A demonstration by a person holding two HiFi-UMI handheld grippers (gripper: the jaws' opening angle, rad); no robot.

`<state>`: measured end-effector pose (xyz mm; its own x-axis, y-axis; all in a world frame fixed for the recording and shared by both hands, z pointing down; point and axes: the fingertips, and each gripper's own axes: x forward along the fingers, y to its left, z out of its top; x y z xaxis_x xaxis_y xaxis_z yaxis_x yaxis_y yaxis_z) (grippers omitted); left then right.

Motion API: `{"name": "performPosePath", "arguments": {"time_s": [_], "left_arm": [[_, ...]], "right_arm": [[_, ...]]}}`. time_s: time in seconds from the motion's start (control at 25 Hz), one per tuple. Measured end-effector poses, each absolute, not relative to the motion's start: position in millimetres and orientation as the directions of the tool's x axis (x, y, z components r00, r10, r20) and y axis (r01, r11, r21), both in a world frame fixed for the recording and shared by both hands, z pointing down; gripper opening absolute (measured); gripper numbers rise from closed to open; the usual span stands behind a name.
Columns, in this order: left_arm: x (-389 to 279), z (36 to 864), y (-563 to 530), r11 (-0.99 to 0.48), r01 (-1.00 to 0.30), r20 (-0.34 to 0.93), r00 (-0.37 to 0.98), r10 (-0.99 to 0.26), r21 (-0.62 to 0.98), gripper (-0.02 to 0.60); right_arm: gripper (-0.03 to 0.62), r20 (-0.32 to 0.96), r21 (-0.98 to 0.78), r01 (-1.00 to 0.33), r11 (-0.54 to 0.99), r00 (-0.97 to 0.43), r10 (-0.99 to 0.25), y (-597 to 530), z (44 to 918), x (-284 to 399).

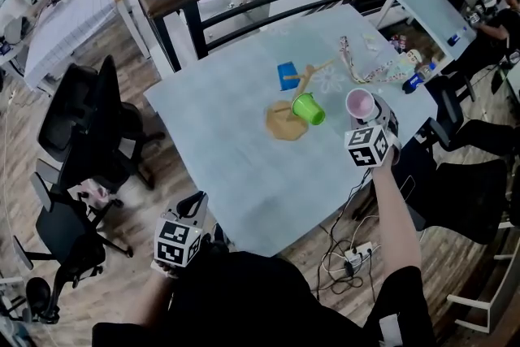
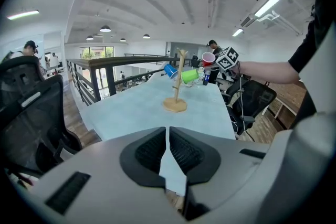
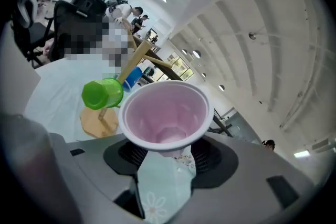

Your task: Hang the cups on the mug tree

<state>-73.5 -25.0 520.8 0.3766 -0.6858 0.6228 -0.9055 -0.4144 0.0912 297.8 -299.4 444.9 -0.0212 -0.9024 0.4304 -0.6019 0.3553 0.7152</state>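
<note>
- Pink cup [image 3: 165,113] is sitting in the right gripper [image 3: 165,157], whose jaws are clamping its lower body from both sides; the mouth is facing back toward that gripper's camera.
- Ahead of the right gripper and slightly to its left, the mug tree [image 3: 134,63] is standing on the table [image 1: 244,158], near the pink cup but apart from it.
- Two cups are already hanging there: a green cup [image 3: 102,93] on the nearer side and a blue cup [image 3: 134,76] just behind it, farther from the jaws.
- The left gripper [image 2: 168,152] is resting with its jaws pressed together and nothing between them, low and off the table's near edge, with the tree well ahead of it.
- The pink cup is looking like thin, light plastic: easy to lift, but smooth and tapered, so it could be slipping forward out of the pads or flexing under a hard squeeze.
- Gripping low on the body, as now, is leaving the rim free, which seems right for hooking it onto a peg.
- Whether it has a handle is not showing.
- A bare peg on the side facing the right gripper is probably the best target, since knocking the green cup could be unseating it.
</note>
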Motion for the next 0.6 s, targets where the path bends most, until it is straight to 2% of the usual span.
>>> {"name": "performPosePath", "arguments": {"time_s": [0.6], "left_arm": [[-94, 520, -16, -0.326, -0.941, 0.629, 0.31, -0.713, 0.094, 0.028]], "right_arm": [[0.273, 0.412, 0.827, -0.44, 0.349, 0.051, -0.91, -386, 426, 275]]}}
